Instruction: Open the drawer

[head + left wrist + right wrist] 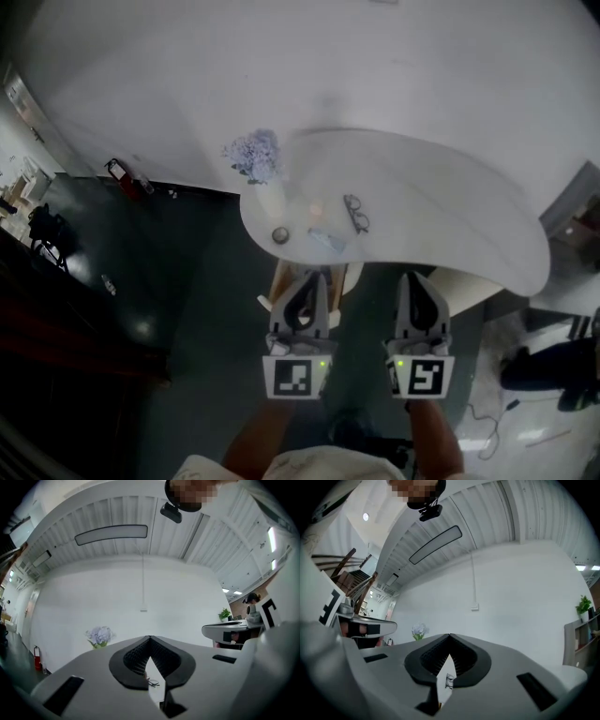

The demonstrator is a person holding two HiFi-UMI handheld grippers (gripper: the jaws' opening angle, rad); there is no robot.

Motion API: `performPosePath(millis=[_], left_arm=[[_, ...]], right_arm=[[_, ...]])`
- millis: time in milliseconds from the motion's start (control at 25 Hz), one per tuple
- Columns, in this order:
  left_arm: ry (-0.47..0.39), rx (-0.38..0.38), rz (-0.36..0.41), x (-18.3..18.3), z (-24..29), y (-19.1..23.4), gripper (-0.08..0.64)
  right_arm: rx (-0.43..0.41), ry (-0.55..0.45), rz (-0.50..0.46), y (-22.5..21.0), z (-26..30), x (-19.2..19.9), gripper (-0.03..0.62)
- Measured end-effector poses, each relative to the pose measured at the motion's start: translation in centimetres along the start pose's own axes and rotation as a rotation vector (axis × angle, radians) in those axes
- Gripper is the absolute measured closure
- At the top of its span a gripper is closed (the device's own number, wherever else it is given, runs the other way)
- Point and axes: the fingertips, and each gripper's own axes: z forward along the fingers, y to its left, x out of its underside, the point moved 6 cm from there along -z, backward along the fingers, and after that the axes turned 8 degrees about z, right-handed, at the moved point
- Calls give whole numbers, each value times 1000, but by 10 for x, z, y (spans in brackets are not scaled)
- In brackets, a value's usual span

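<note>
drawer mostly hidden under table, L gripper, R gripper jaws closed

Head view dim, seemingly soft-focused; fisheye corners black; ceiling light strip glows.

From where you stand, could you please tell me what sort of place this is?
Most likely an office or reception area: a curved white table with flowers and glasses, a fire extinguisher by the wall, and a second curved desk with a potted plant.
</note>
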Motion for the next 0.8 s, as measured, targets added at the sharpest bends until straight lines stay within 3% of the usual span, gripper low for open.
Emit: performPosePath(millis=[320, 800], left_arm=[[-58, 107, 1, -77, 33, -19, 558], [-112, 221, 47, -101, 59, -56, 558]], right_arm=[[57, -38, -66, -8, -5, -89, 588], [147, -45, -84, -37, -14, -114, 588]])
